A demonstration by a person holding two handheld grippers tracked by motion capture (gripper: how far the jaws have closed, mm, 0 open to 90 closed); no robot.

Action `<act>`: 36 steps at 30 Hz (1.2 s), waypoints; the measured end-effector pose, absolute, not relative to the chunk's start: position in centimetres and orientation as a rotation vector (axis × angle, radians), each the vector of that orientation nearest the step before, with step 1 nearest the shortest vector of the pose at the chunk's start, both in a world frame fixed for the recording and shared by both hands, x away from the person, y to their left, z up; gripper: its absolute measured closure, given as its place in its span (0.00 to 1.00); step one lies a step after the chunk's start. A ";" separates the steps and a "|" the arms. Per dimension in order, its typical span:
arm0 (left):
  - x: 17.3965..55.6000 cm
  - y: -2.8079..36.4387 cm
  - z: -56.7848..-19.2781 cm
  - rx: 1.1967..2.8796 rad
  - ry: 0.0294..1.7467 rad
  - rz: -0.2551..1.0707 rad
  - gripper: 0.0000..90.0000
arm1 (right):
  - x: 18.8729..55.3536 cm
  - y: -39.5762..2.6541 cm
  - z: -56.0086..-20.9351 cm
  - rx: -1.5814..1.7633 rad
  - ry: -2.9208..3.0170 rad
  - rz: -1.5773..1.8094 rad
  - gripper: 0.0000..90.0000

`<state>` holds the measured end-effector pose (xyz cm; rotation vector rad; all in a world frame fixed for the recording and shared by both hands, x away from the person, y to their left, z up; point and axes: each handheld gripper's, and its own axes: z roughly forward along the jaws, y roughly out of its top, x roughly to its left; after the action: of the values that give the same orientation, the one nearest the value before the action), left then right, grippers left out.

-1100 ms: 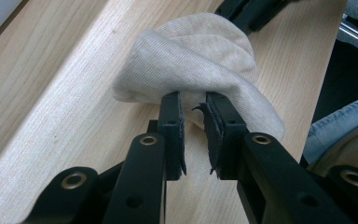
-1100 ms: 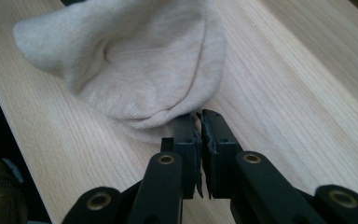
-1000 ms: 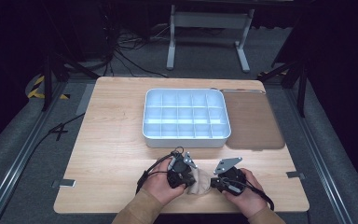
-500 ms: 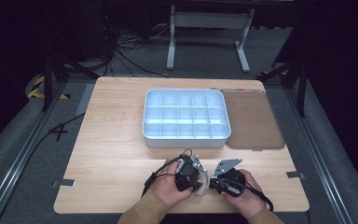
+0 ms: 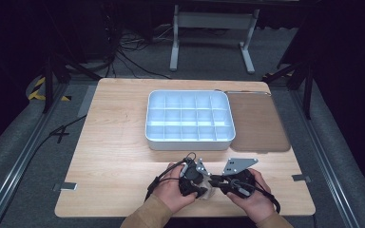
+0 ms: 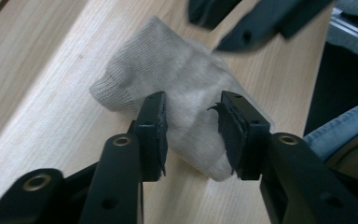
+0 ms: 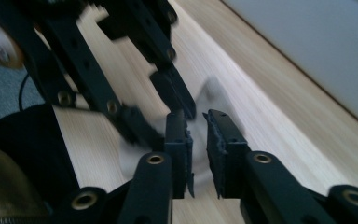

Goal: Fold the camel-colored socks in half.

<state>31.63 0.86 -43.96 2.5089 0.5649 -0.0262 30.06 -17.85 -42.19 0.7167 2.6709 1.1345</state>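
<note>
A pale wooden tabletop (image 5: 119,142) stands on a grey carpeted floor in a dark room, with black cables and a grey metal stand (image 5: 212,28) behind it. A white compartment tray (image 5: 189,118) sits near the middle, just beside a brown mat (image 5: 256,124). At the near edge a small beige sock (image 6: 182,93) lies flat on the wood between both hands. The left gripper (image 6: 192,128) has just been opening; its jaws straddle the sock without pressing. The right gripper (image 7: 196,140), its jaws also just parting, stands slightly open above the sock.
</note>
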 end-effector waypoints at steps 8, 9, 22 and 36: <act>31.2 1.0 -43.8 2.515 0.525 0.002 0.63 | 30.9 -17.2 -43.9 0.772 2.730 1.069 0.85; 31.2 1.0 -43.8 2.511 0.524 -0.004 0.61 | 30.9 -17.2 -44.1 0.782 2.735 1.072 0.84; 30.7 1.2 -44.4 2.574 0.563 -0.062 0.54 | 30.5 -17.0 -44.4 0.808 2.736 1.037 0.66; 30.7 2.1 -44.2 2.570 0.597 -0.088 0.54 | 31.2 -17.2 -45.6 0.990 2.707 1.004 0.41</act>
<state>30.69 2.13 -44.17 2.5697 0.5974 -0.0878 31.16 -17.16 -45.59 0.9901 2.7074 1.0040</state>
